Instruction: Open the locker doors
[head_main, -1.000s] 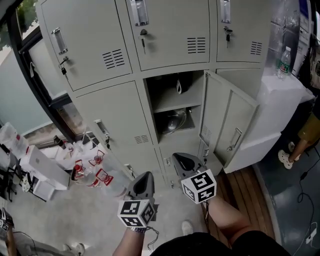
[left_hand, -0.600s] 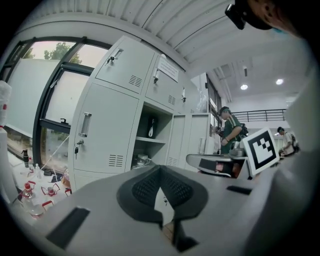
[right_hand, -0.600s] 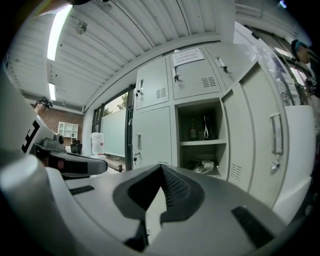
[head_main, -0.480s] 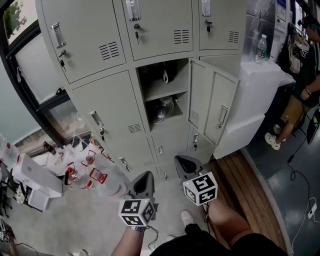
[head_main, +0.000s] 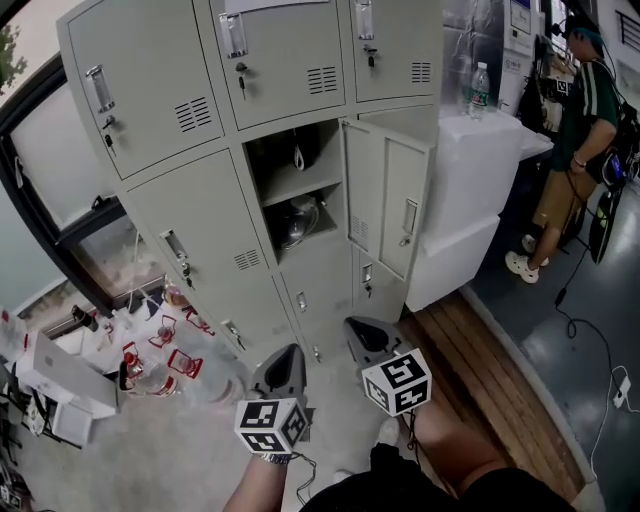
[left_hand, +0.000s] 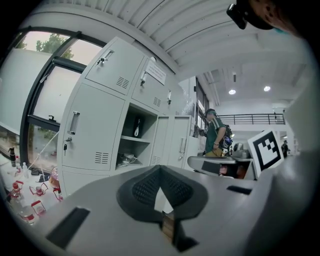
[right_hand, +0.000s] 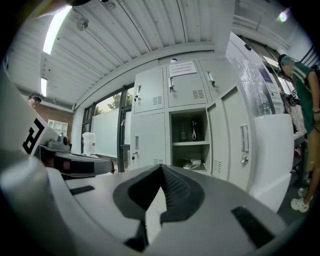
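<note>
A grey locker bank (head_main: 180, 210) fills the upper left of the head view. Its middle door (head_main: 392, 205) hangs open to the right, showing a compartment (head_main: 290, 190) with a shelf and some items. The other doors, such as the one to the left (head_main: 195, 235), are closed. My left gripper (head_main: 285, 362) and right gripper (head_main: 362, 334) are both shut and empty, held low and well short of the lockers. The open compartment (left_hand: 134, 142) shows in the left gripper view past the shut jaws of the left gripper (left_hand: 160, 172), and in the right gripper view the compartment (right_hand: 190, 142) sits beyond the right gripper (right_hand: 161, 172).
Bottles and red-tagged items (head_main: 155, 355) lie on the floor at the left. White boxes (head_main: 465, 195) with a water bottle (head_main: 480, 88) stand right of the lockers. A person (head_main: 575, 130) stands at far right. Wooden planks (head_main: 490, 380) and a cable (head_main: 590, 340) cross the floor.
The head view has swung right: the lockers have shifted left and a standing person has come into view. Both grippers stay shut at the same low spot.
</note>
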